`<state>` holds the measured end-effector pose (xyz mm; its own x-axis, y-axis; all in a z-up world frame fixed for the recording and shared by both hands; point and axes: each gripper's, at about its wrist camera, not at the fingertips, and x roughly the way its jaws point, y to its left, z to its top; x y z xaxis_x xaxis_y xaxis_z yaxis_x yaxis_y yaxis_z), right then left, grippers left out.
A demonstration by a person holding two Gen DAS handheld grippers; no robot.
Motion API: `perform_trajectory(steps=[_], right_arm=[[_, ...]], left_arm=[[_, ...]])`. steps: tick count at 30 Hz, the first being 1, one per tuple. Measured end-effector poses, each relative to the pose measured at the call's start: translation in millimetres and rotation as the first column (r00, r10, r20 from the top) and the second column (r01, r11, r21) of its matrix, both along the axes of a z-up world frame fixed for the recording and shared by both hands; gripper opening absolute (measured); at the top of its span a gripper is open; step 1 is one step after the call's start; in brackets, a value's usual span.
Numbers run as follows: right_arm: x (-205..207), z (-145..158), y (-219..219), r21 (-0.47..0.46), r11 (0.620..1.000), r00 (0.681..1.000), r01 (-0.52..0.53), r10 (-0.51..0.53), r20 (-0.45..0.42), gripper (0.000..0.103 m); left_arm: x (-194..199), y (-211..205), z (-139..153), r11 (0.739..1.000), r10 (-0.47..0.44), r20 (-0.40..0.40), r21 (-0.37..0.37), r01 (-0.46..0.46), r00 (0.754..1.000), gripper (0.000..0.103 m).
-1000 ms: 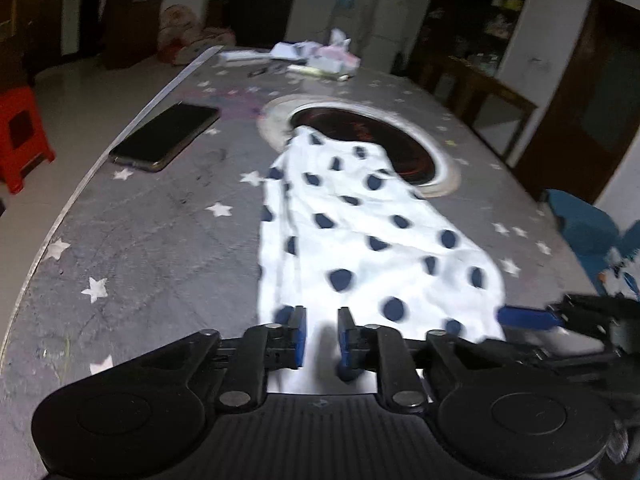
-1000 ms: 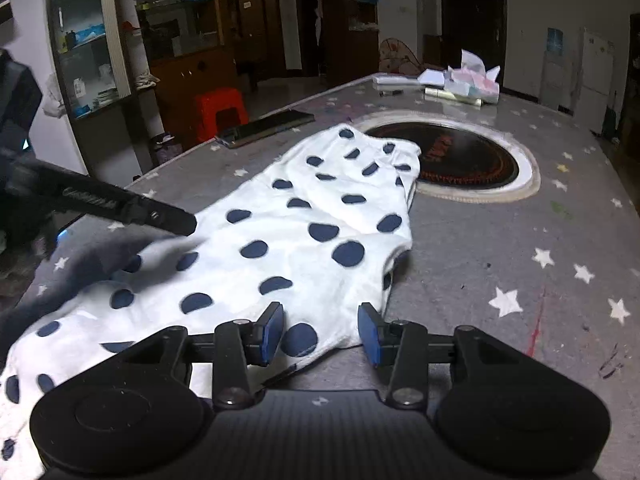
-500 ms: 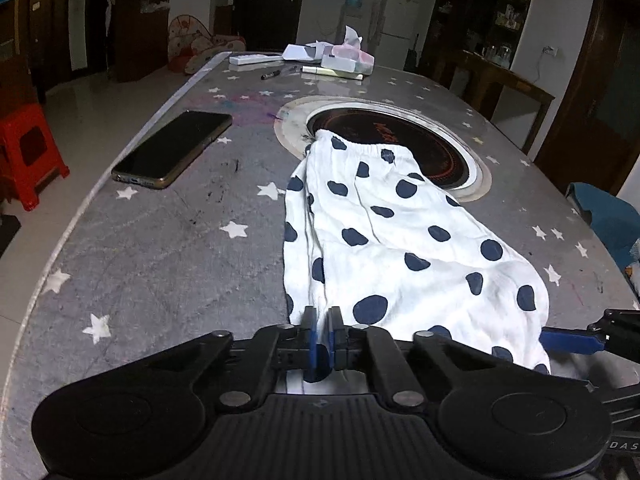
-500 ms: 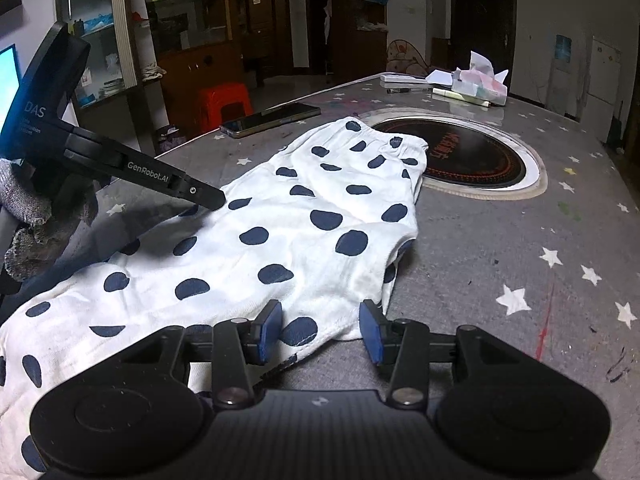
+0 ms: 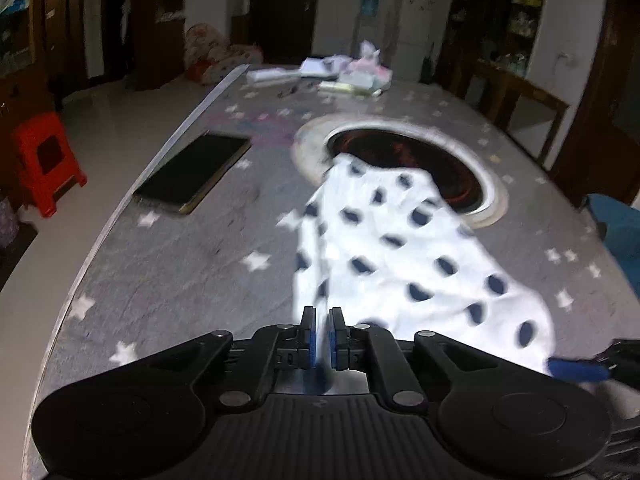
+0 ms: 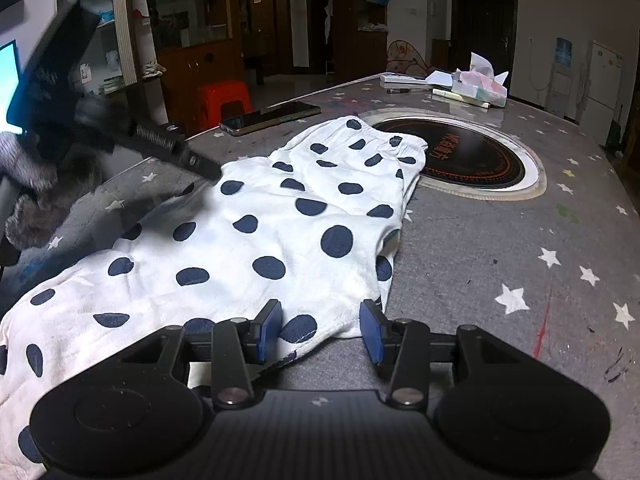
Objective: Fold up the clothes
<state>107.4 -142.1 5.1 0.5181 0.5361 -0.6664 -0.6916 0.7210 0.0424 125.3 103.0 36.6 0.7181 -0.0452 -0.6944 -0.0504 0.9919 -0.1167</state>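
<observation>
Your L gripper (image 5: 322,336) has just been closing and now pinches the near hem of the dotted shorts (image 6: 256,248); a thin strip of white cloth shows btwn the pads, so the grip looks shallow. The shorts lie flat on the table (image 6: 500,248), waistband at 12 o'clock touching the hob ring (image 6: 532,184), phone (image 5: 192,172) at 10 o'clock, well apart. Your R gripper (image 6: 321,330) sits half-open w/ the other hem corner btwn the jaws, pads not pressing yet. Close R on that corner before lifting, then raise both together & carry level toward 12 so the fold lands square; watch L's hold for slip.
</observation>
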Motion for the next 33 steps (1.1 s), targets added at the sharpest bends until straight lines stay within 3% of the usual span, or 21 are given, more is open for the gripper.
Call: perform_trajectory(steps=[7, 13, 22, 28, 33], right_arm=[[-2.5, -1.5, -1.4, 0.016, 1.000, 1.000, -0.001, 0.001, 0.008, 0.047], [-3.2, -3.4, -4.3, 0.032, 0.999, 1.000, -0.009, 0.008, 0.014, 0.048], [-7.7, -8.5, -9.2, 0.065, 0.998, 0.999, -0.018, 0.016, 0.036, 0.052], [-7.8, -8.8, -11.5, 0.086, 0.996, 0.999, -0.028, 0.025, 0.026, 0.056], [-7.7, -8.2, -12.4, 0.099, 0.995, 0.999, -0.034, 0.032, 0.018, 0.059]], left_arm=[[26.0, -45.9, -9.0, 0.986, -0.151, -0.045, -0.078, 0.147, 0.988, 0.008], [58.5, -54.0, -26.0, 0.994, -0.113, -0.058, -0.004, 0.113, 0.992, 0.008], [121.7, -36.8, -27.1, 0.997, 0.035, -0.051, 0.072, -0.031, 0.998, 0.008], [146.7, -42.4, -24.1, 0.997, 0.030, -0.043, 0.067, -0.028, 0.999, 0.009], [169.2, -44.5, -31.1, 0.994, 0.038, -0.034, 0.103, -0.035, 0.999, 0.012]])
